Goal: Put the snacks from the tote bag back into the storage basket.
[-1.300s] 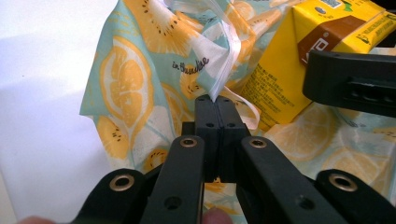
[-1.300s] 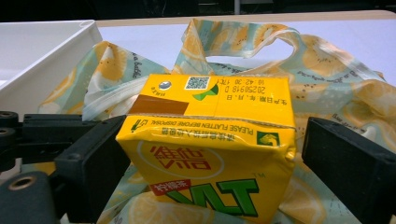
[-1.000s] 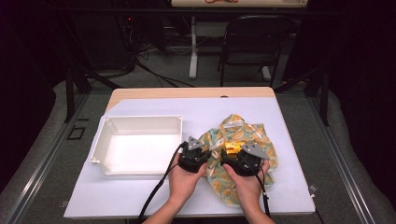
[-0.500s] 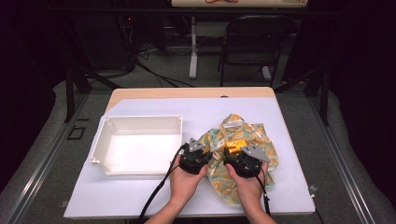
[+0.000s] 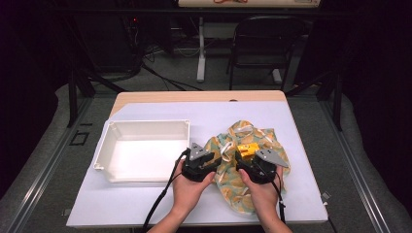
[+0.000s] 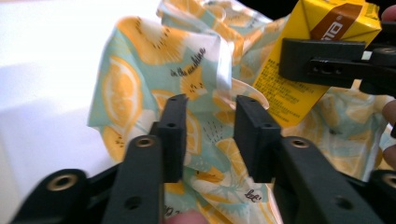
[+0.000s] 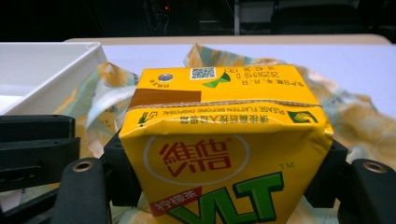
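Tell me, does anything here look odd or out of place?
Nothing is spilled or broken. The cloth lies crumpled on the table, not flat. The right gripper is shut on the yellow carton, which sits tilted above the cloth. The left gripper, jaws just opened, is over a fold. The tray stands empty.

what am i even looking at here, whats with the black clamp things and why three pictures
A person sits at a white table with a hand-held two-jaw clamp in each hand. The high view comes from a camera above; the two others ride on the clamps and look along their black jaws. On the table lie a white tray and a lemon-print cloth bag. The right gripper is closed on a yellow drink carton, one jaw against each side. The left gripper has just been opening; its jaws stand apart over the cloth, with folds showing in the gap, not pinched.
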`<state>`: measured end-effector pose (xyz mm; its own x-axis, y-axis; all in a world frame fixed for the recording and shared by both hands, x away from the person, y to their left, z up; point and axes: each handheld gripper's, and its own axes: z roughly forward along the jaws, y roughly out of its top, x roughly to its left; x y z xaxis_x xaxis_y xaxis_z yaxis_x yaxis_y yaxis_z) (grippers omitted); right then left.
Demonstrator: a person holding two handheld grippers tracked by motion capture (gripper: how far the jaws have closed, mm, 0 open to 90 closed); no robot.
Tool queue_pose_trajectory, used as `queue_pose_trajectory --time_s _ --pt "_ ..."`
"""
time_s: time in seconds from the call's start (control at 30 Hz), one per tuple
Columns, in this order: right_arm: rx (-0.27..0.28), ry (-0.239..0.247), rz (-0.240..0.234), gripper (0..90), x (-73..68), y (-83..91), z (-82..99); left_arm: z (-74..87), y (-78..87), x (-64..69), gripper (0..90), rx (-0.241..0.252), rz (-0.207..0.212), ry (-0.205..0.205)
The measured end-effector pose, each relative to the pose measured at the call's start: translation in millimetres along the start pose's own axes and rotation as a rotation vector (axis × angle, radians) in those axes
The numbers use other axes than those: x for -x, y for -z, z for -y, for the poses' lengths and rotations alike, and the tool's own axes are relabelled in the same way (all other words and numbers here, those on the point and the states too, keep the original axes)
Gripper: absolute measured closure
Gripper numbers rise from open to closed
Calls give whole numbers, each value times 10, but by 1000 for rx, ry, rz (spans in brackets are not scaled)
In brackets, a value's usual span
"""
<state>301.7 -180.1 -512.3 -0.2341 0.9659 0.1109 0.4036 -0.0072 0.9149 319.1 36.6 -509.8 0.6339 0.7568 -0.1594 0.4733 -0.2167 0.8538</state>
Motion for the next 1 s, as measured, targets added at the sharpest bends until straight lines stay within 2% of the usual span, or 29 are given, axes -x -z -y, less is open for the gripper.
queue_pose_trajectory --time_s 0.1,0.23,0.37,0.47,0.53,0.57,0.7,0.9,0.97,1.0 --pt "3 25 -10 294 3 53 -52 -20 115 -27 517 37 -12 -29" --pt "14 25 -22 295 24 113 -114 -5 250 -89 414 67 -9 -19" --pt "19 32 -34 295 76 156 -171 48 306 -144 325 58 50 -30" --pt "24 48 -46 296 105 181 -214 85 340 -137 245 78 57 -40" --pt "32 51 -46 295 114 200 -247 86 351 -127 173 76 57 -39" --pt "35 53 -47 295 121 213 -266 84 359 -125 156 76 69 -38" --pt "57 53 -51 295 147 260 -336 89 353 -65 162 99 104 -63" --pt "61 58 -72 295 136 314 -373 92 329 83 179 109 161 -115" --pt "60 58 -78 295 116 328 -376 86 332 121 152 123 135 -107" --pt "60 59 -83 295 106 338 -378 83 337 126 152 127 142 -104"
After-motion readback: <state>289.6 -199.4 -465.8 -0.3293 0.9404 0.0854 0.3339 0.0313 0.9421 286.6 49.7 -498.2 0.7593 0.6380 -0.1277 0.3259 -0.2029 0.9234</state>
